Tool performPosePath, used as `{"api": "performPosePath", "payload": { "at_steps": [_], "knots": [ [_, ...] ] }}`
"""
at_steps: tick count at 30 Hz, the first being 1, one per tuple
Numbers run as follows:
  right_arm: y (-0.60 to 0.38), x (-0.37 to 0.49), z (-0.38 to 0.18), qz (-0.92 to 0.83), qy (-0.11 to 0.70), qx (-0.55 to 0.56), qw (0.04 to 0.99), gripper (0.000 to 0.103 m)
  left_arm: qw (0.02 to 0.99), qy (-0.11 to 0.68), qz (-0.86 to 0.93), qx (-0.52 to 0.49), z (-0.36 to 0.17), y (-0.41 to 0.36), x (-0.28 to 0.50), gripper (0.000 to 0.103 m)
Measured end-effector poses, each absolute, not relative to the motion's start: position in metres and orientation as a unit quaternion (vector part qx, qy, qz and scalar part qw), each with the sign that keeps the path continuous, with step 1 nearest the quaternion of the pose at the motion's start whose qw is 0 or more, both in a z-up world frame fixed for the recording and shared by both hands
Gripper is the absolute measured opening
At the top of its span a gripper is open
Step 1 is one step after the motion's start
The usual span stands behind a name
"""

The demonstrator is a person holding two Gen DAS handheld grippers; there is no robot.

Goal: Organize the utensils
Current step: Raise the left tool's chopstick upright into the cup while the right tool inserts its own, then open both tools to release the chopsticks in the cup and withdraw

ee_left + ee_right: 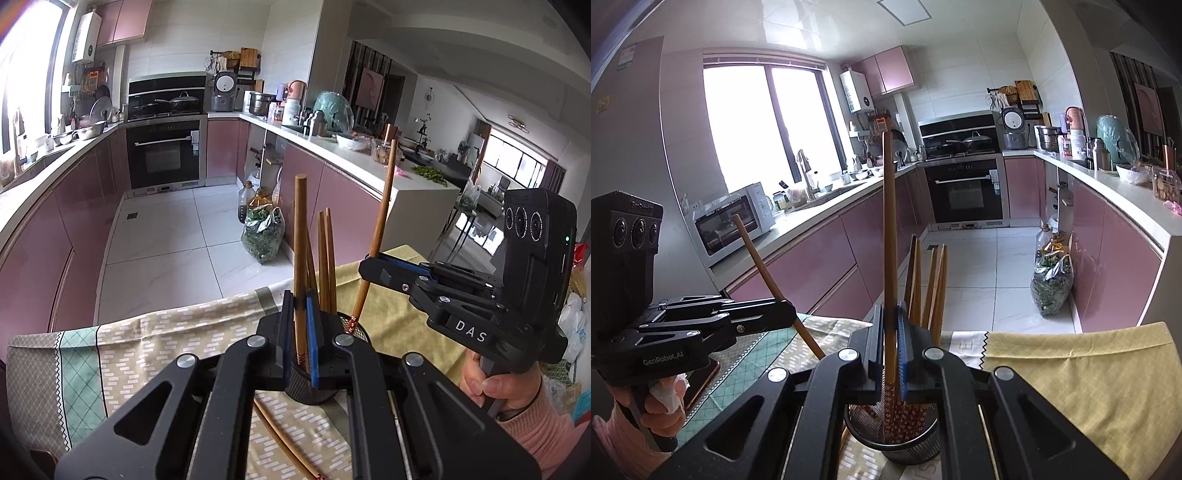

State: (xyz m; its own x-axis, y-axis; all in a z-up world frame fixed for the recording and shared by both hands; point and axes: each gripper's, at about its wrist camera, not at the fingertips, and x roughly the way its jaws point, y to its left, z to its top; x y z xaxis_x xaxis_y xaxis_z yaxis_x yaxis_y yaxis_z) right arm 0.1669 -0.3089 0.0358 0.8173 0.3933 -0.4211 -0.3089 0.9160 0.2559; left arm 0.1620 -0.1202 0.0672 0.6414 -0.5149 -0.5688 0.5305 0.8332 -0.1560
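A black mesh holder (pixel 894 439) stands on the cloth-covered table, with several wooden chopsticks (pixel 932 288) upright in it; it also shows in the left wrist view (pixel 314 391). My left gripper (pixel 301 332) is shut on one wooden chopstick (pixel 300 236), held upright with its patterned tip at the holder's mouth. My right gripper (pixel 890 343) is shut on another chopstick (pixel 889 229), its red patterned end reaching into the holder. In the left wrist view the right gripper (pixel 373 267) comes in from the right; in the right wrist view the left gripper (pixel 790 312) comes in from the left.
A loose chopstick (pixel 280 439) lies on the patterned tablecloth (pixel 122 350) near the holder. A yellow cloth (pixel 1089 376) covers the table's right part. Beyond the table edge are the tiled floor, pink cabinets and a bag of greens (pixel 1051 284).
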Motion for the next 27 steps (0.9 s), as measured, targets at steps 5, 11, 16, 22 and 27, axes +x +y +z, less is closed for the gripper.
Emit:
{"api": "performPosePath", "payload": {
  "at_steps": [5,11,16,22,27],
  "knots": [
    [-0.307,0.171,0.026,0.185,0.254,0.087,0.945,0.006,0.901,0.323,-0.290,0.026,0.062,-0.123,0.165,0.007],
    [-0.305,0.177,0.015,0.187,0.279,0.089,0.938,0.006,0.893,0.336,-0.298,0.043,0.062,-0.131,0.175,0.007],
    [-0.305,0.184,0.006,0.186,0.297,0.092,0.932,0.006,0.882,0.360,-0.298,0.061,0.055,-0.141,0.188,0.007],
    [-0.306,0.191,-0.004,0.179,0.313,0.097,0.928,0.006,0.874,0.381,-0.295,0.063,0.041,-0.149,0.207,0.007],
    [-0.308,0.195,-0.009,0.172,0.319,0.101,0.927,0.009,0.873,0.382,-0.299,0.047,0.036,-0.153,0.219,0.008]
  ]
}}
